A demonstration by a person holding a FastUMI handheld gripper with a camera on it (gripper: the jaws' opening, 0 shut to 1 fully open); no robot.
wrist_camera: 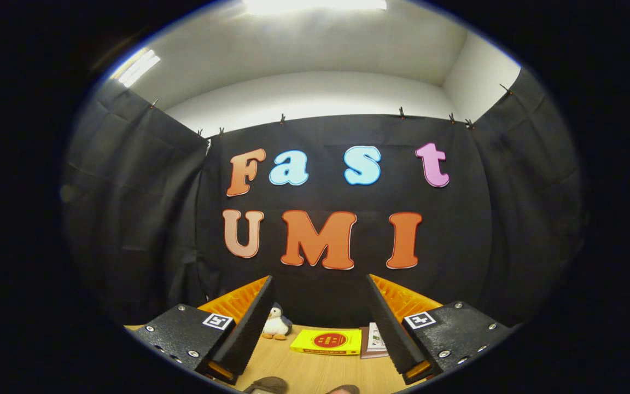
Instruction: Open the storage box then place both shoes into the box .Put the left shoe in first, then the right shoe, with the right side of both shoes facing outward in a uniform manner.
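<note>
Shoes point(267, 384) show as two brown toe tips on the wooden tabletop point(315, 369), low between the fingers of the claw point(319, 284), which is spread wide and grips nothing. Beyond them lie a yellow box point(327, 342), a booklet point(375, 340) and a toy penguin point(277, 323).
</note>
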